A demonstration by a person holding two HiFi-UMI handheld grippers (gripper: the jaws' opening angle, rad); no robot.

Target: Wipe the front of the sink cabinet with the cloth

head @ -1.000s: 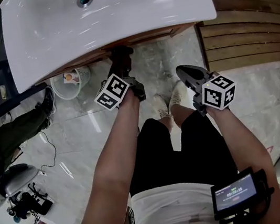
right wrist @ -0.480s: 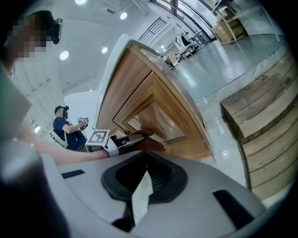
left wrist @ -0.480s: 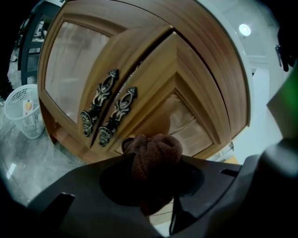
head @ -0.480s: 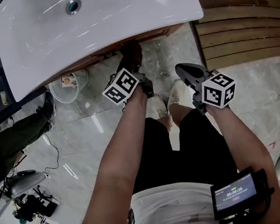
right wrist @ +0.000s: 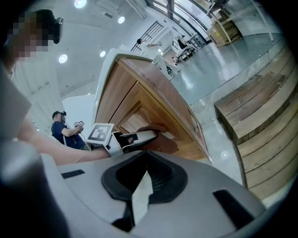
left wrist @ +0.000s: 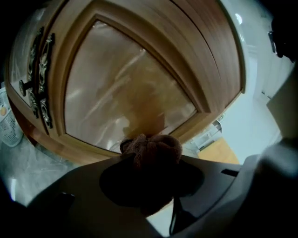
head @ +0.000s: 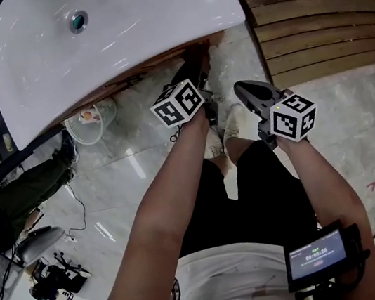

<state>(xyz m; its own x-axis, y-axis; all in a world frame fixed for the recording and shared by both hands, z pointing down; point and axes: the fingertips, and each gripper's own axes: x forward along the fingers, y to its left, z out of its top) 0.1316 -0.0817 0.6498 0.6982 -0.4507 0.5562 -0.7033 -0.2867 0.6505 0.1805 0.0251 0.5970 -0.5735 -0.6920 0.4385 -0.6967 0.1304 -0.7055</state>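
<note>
The wooden sink cabinet (left wrist: 186, 69) has a door with a glossy panel (left wrist: 111, 93). A bunched brown cloth (left wrist: 153, 146) is pressed against the door's lower frame, and my left gripper (left wrist: 151, 160) is shut on it. In the head view the left gripper (head: 192, 73) reaches under the rim of the white sink (head: 117, 29), near the cabinet's right end. The right gripper view shows the cloth (right wrist: 156, 131) touching the cabinet front (right wrist: 139, 102). My right gripper (head: 247, 91) hangs away from the cabinet, above the person's shoes, shut and holding nothing.
Ornate door handles (left wrist: 32, 88) lie to the left of the cloth. A pale bucket (head: 90, 119) stands on the marble floor beside the cabinet. Another person's leg (head: 29, 183) is at the left, and wooden steps (head: 323, 23) rise at the right.
My left gripper has slid the cloth to the right along the cabinet front, towards its right corner. The right gripper has barely moved.
</note>
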